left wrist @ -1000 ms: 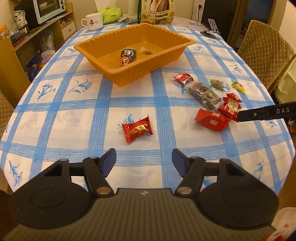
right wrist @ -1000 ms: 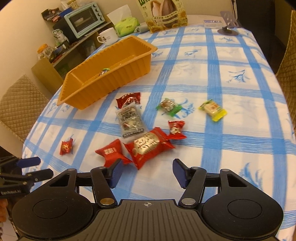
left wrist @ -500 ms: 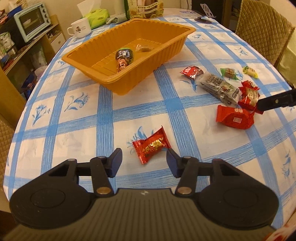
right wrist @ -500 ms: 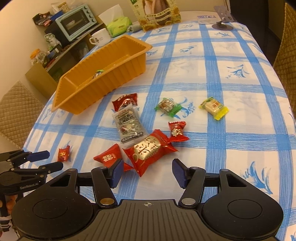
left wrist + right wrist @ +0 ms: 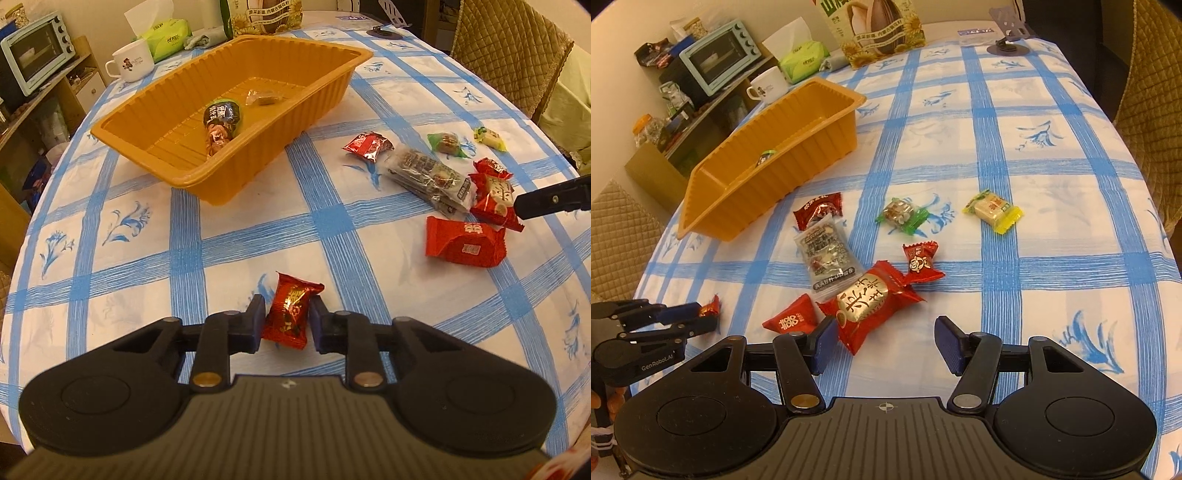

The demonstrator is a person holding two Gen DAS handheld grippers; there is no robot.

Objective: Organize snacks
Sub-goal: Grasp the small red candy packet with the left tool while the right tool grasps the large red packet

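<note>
Candy (image 5: 290, 312) in a red wrapper sits on the bench (image 5: 240, 240), pinched by the left claw (image 5: 287, 325). Right claw (image 5: 886, 341) is spread over nothing.

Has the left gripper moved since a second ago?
Yes. In the right wrist view the left gripper has pushed forward across the tablecloth to the small red candy; its jaws now clamp it.

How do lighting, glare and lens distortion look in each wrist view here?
Left wrist: warm yellowish light, glare on the red candy foil, table edge bowed by fisheye. Right wrist: same warm cast, shiny highlight on the large red snack, dark vignette corners, orange tray sharp.
</note>
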